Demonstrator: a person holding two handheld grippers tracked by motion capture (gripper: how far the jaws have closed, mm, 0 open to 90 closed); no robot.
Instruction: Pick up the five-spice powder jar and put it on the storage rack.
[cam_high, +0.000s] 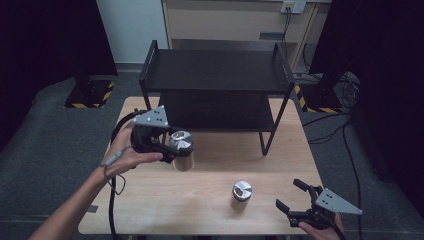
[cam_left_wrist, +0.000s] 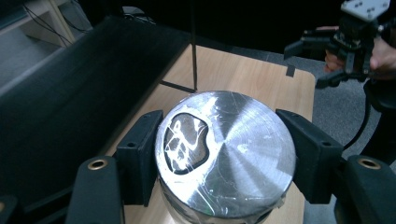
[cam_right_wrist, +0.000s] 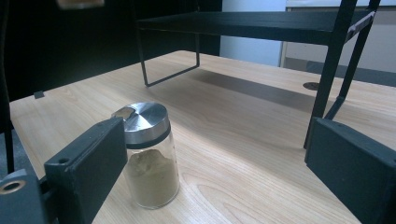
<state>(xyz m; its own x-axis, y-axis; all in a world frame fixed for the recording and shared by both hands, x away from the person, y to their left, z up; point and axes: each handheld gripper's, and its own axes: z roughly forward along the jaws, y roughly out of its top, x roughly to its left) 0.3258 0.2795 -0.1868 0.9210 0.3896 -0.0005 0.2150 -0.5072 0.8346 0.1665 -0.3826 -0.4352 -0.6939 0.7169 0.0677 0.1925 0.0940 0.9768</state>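
Left tool (cam_high: 172, 150) is up off the worktop (cam_high: 210, 200) at about nine o'clock in the high view, and it has a spice jar (cam_high: 182, 150) clamped between its pads, gripped just under the silver lid. From the left gripper view that jar (cam_left_wrist: 226, 154) sits square between the two black jaws, both pads (cam_left_wrist: 140, 156) pressed against its sides, the brushed metal lid facing the camera with its shaker opening at nine o'clock on the disc and clear film wrinkled over it. The jar hangs in front of the black shelf rack (cam_high: 217, 82), which stands at twelve o'clock on the worktop, and it is level with the lower tier rather than on it. Over at five o'clock, the right tool (cam_high: 292, 197) rests low by the near edge, jaws spread wide with nothing between them. A second jar (cam_high: 241, 196) stands upright on the worktop at six o'clock, just to the left of that tool and not touching it. In the right gripper view this second jar (cam_right_wrist: 149, 158) shows tan powder filling its lower half, standing just beyond the tool's left jaw, with bare wood stretching to the rack's legs (cam_right_wrist: 327, 84) behind.
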